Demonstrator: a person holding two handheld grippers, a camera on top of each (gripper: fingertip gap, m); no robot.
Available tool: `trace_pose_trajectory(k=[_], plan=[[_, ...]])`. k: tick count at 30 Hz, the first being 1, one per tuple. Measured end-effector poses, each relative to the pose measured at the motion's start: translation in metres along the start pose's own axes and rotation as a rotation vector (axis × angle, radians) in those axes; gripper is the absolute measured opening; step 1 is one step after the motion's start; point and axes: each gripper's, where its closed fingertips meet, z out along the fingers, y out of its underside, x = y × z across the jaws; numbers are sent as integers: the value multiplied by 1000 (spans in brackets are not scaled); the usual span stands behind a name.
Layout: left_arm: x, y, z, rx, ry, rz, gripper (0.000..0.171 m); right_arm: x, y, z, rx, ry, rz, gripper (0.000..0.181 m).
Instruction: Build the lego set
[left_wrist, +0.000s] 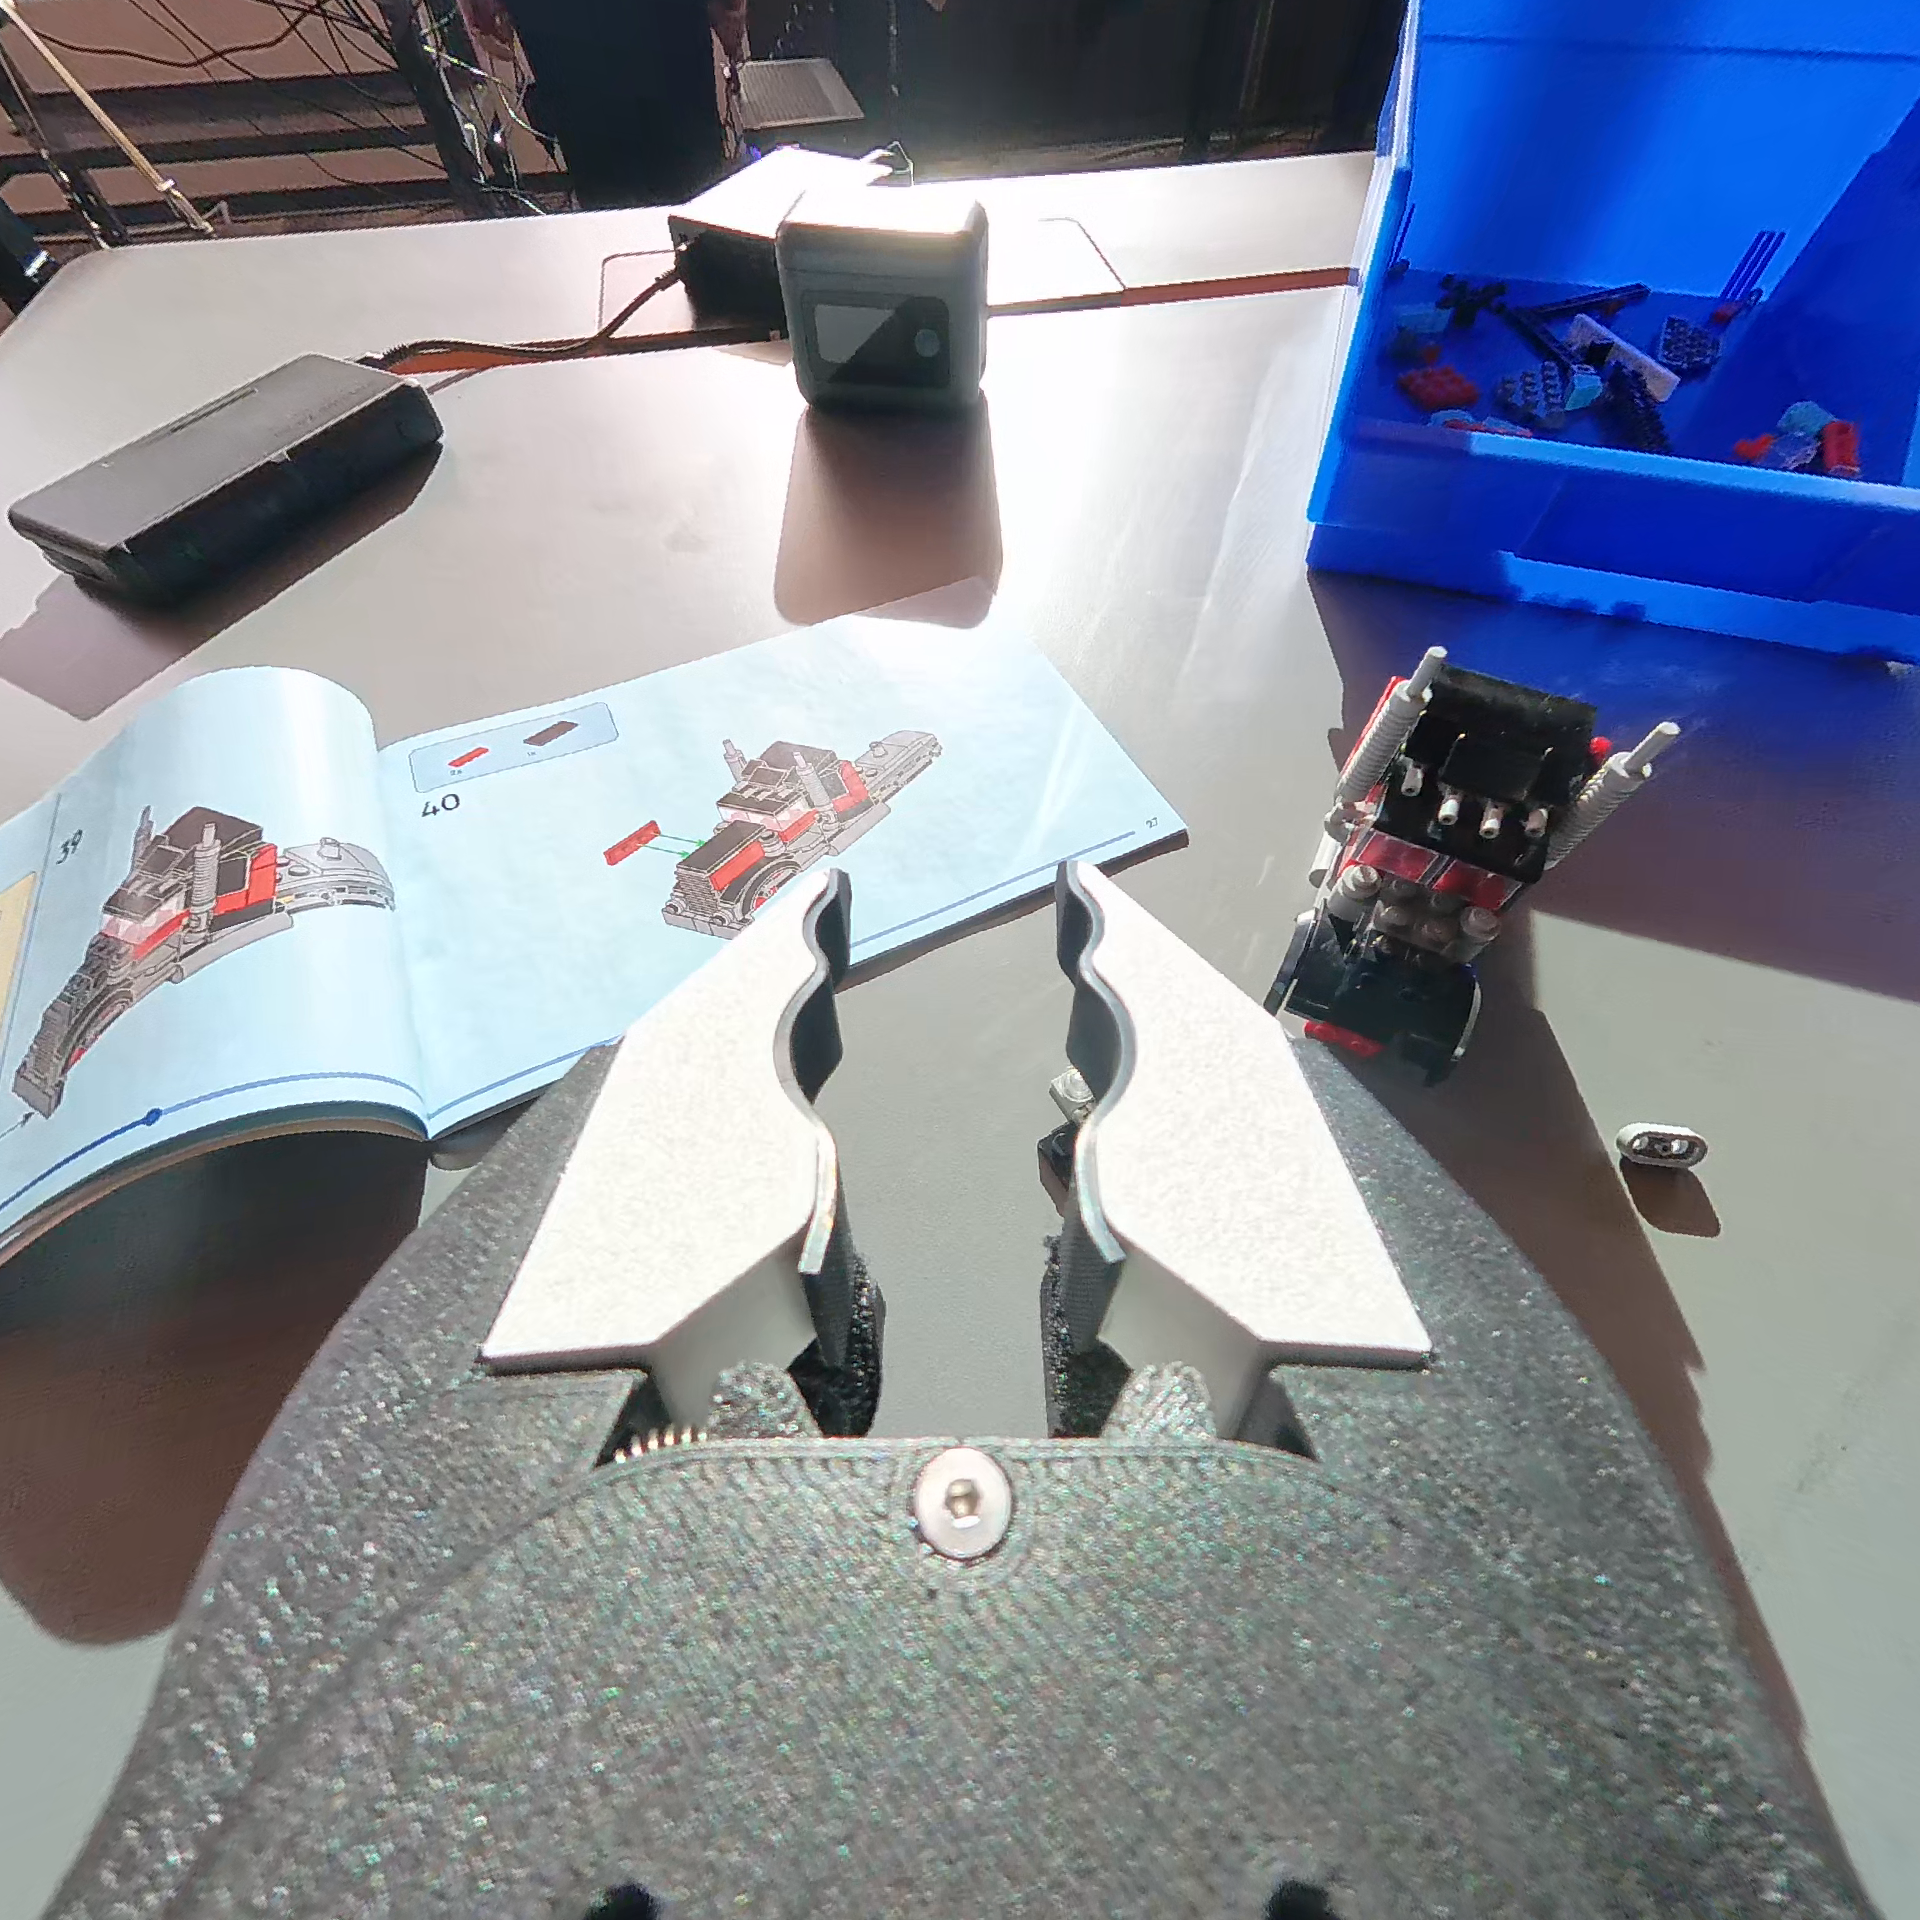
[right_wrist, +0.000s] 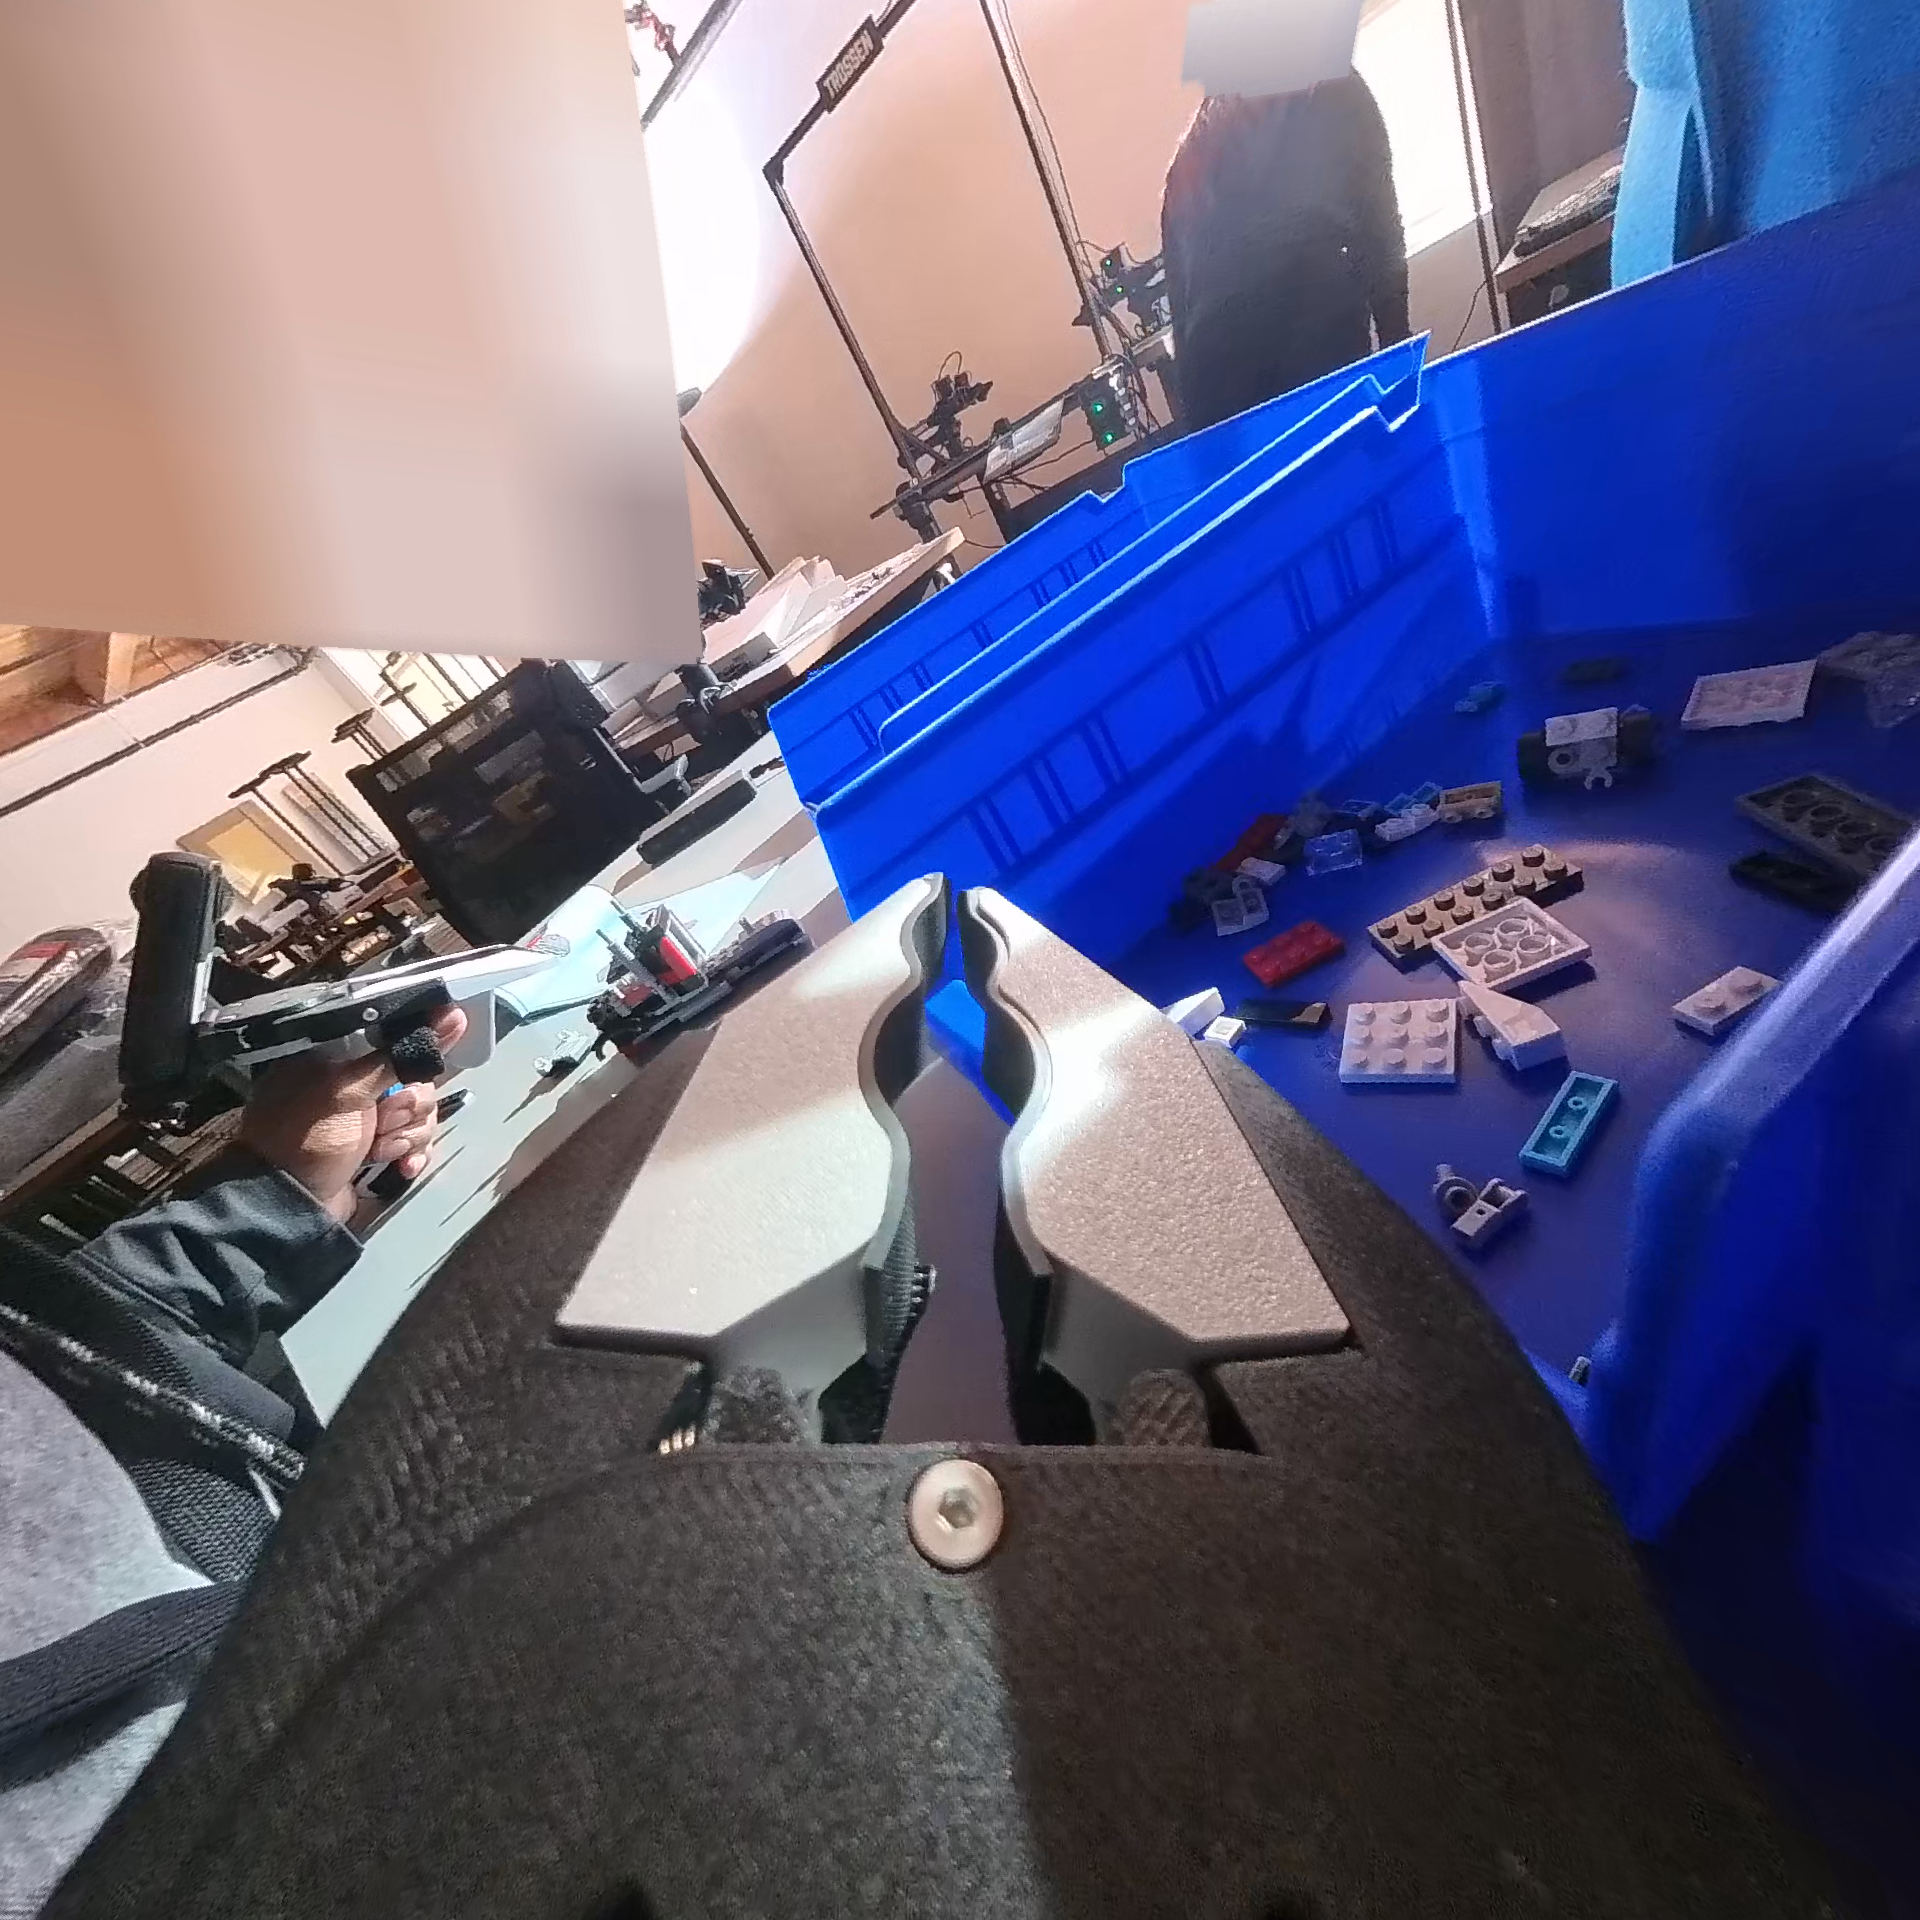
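The partly built red, black and grey lego truck (left_wrist: 1434, 873) stands on the table, to the right of my left gripper (left_wrist: 951, 883). That gripper is open and empty above the table. A small grey and black piece (left_wrist: 1070, 1091) peeks out from under its right finger. A grey oval piece (left_wrist: 1662, 1146) lies to the right. My right gripper (right_wrist: 956, 899) is shut with nothing visible between its tips, at the near wall of the blue bin (right_wrist: 1143, 644). Several loose lego pieces (right_wrist: 1475, 935) lie in the bin. The truck (right_wrist: 655, 966) and the hand-held left gripper (right_wrist: 343, 1018) show farther left.
An open instruction booklet (left_wrist: 520, 883) lies left of and ahead of the left gripper. A grey cube device (left_wrist: 883, 301) and a flat black device (left_wrist: 229, 468) sit farther back. The blue bin (left_wrist: 1558, 520) stands at the back right. A person (right_wrist: 1278, 229) stands in the background. The gap from one gripper's tips to the other's is roughly 45 cm. My left gripper is the nearer one to the grey oval piece (left_wrist: 1662, 1146): about 12 cm, against 30 cm.
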Motion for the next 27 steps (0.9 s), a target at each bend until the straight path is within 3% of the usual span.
trace_pose_trajectory(k=[19, 24, 27], plan=[[-1, 1, 1, -11, -7, -1, 41, -1, 3, 3, -23, -7, 12, 3], [-2, 0, 0, 2, -7, -16, 41, -14, 9, 3, -87, -131, 2, 11], [-3, -4, -3, 30, 16, -47, 41, -21, 12, -2, -204, -190, -40, 21]])
